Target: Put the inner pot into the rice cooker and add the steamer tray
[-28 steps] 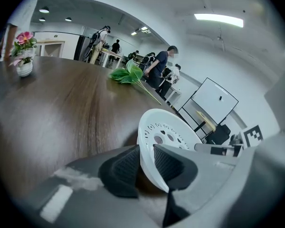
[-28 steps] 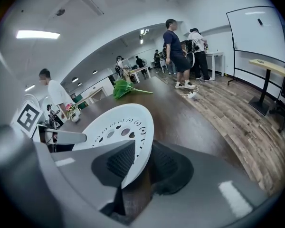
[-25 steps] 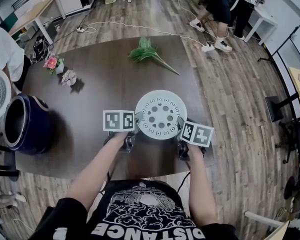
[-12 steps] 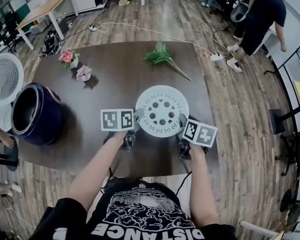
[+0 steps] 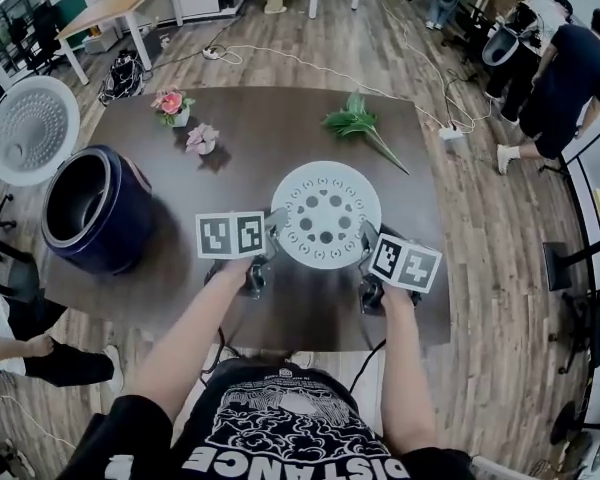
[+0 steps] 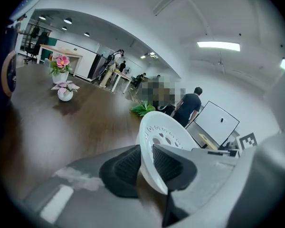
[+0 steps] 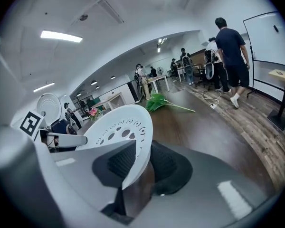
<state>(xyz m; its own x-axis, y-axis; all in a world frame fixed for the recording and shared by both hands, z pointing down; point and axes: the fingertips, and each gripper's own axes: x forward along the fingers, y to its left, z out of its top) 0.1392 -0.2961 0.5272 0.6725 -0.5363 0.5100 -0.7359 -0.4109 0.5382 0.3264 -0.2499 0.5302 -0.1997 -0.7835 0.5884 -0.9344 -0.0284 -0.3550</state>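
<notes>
The white round steamer tray [image 5: 325, 214], full of holes, hangs above the dark table between my two grippers. My left gripper [image 5: 272, 230] is shut on the tray's left rim [image 6: 147, 163], pads pressing both faces. Shut on the right rim [image 7: 137, 163] is my right gripper [image 5: 366, 240]. The dark blue rice cooker [image 5: 95, 208] stands open at the table's left end, its metal inner pot [image 5: 76, 196] inside and its white lid [image 5: 32, 128] raised behind it.
A green leafy sprig [image 5: 362, 126] lies at the table's far side. Two small flower pots [image 5: 187, 125] stand at the far left. A cable runs over the wooden floor [image 5: 300, 60]. People [image 5: 570, 78] stand at the right; a seated person's legs [image 5: 20, 343] are at the left.
Both grippers have lifted the tray higher over the table. The view has swung left, so the rice cooker now shows fully with its lid.
</notes>
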